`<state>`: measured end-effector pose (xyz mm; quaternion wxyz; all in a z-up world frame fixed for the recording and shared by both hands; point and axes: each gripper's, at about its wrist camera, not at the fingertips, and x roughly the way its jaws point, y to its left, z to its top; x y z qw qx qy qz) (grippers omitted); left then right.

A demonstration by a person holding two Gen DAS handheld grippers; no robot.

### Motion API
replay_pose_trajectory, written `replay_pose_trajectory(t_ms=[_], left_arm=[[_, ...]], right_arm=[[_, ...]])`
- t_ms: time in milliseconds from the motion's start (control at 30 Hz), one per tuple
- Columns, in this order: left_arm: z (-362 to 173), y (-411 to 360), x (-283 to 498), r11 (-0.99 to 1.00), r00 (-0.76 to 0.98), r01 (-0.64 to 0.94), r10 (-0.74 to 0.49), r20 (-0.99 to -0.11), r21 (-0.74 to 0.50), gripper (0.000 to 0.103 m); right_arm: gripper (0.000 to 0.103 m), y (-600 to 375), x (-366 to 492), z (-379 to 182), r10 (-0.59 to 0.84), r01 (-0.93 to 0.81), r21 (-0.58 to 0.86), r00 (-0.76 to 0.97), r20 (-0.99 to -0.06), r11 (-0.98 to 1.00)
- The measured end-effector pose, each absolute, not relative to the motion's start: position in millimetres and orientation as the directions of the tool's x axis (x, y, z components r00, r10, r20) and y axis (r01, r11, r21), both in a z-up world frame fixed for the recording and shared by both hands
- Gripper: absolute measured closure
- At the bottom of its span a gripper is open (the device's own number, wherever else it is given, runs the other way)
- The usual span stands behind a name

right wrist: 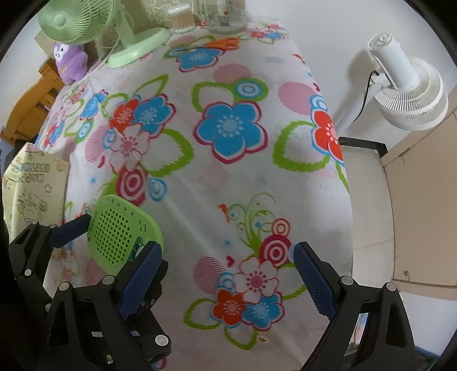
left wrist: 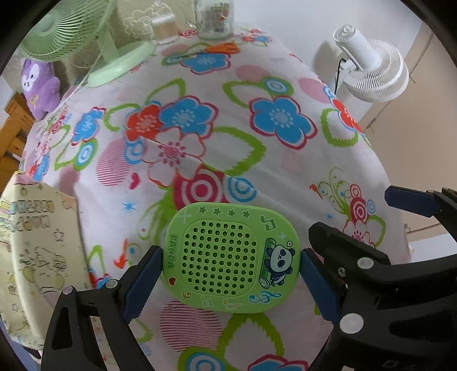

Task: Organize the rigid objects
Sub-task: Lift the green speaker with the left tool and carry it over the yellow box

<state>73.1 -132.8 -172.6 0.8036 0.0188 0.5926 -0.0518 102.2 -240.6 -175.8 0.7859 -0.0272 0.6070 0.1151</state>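
Left wrist: my left gripper (left wrist: pixel 231 264) is clamped on the green panda case (left wrist: pixel 232 258), one blue pad on each long edge, pads pressing against its sides. The case sits flat-faced toward the camera, perforated grille centre, "PANDA" down its left side, panda sticker on the right. It's over the near part of the floral tablecloth (left wrist: pixel 200 128); can't tell from here whether it's touching the cloth or lifted off. Printed cream box (left wrist: pixel 37 256) at the left edge of the table. Far end: green desk fan (left wrist: pixel 71 31), glass jar (left wrist: pixel 214 20), cotton swab tub (left wrist: pixel 164 28), orange scissors (left wrist: pixel 222 48). Purple plush (left wrist: pixel 38 85) off the table to the left, white floor fan (left wrist: pixel 371 68) off to the right. Tip of my right gripper (left wrist: pixel 411 204) pokes in at the right edge.

Right wrist: right gripper (right wrist: pixel 225 279) spread wide, nothing between the pads, only cloth below. The left gripper (right wrist: pixel 107 237) with the green case (right wrist: pixel 120 231) is just beside it on the left, near the front-left of the table, close to the cream box (right wrist: pixel 31 182). Same fans, jar and plush at the back.
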Motion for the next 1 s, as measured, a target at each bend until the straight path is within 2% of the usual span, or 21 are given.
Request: replay_pose_trajectory(t_ms=[1000], left_arm=[[-74,-58,34,0.999,0.42,0.04,-0.021,-0.907,-0.004,0.008]], right_arm=[[0.008,-173,63,-76,0.23,-0.237,0.147,0.379,-0.896,0.96]])
